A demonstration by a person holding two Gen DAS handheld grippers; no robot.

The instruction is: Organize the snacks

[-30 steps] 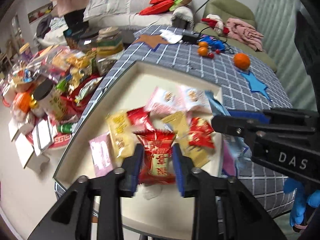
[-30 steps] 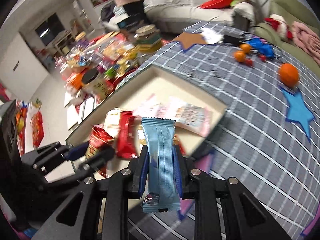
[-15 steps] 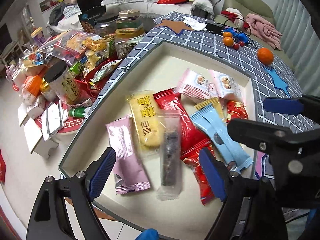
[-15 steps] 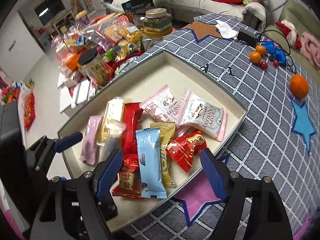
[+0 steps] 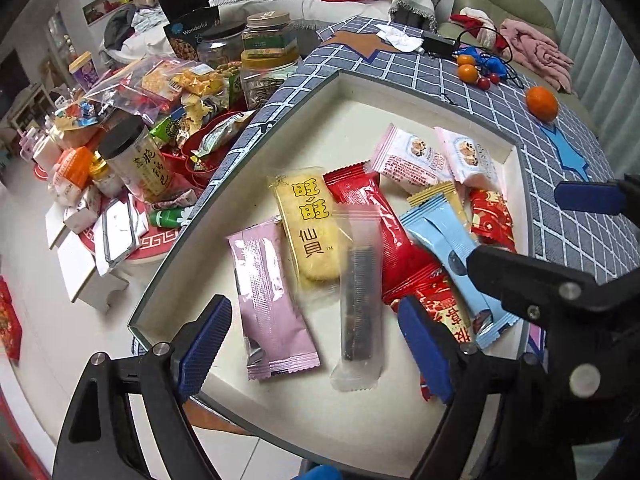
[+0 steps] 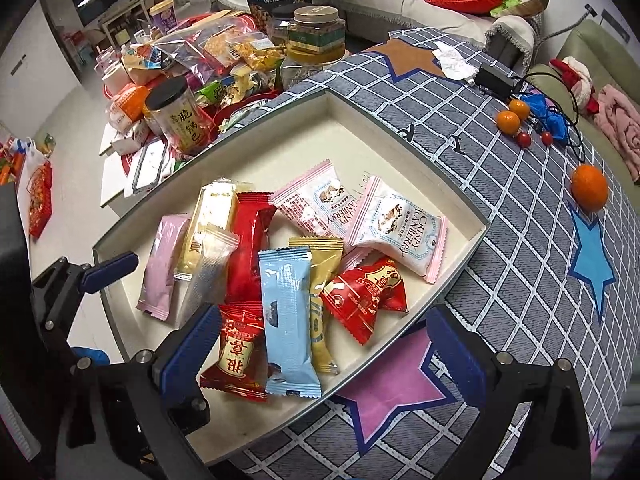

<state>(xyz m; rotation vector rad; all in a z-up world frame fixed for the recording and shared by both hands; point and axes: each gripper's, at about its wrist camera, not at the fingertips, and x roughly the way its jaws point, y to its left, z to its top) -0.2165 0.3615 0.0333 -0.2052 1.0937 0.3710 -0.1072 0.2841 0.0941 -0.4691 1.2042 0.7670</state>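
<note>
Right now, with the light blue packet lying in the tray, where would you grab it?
Judging by its pose, take the light blue packet across its narrow width near the middle, coming straight down from above. It lies flat on top of the pile in the tray, long sides exposed, so the open right hand-held gripper could straddle it without snagging neighbours.

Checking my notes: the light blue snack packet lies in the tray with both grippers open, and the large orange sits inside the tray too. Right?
Not quite. The large orange sits on the checked cloth outside the tray, as the right wrist view shows. The light blue snack packet does lie in the tray, both grippers open.
</note>
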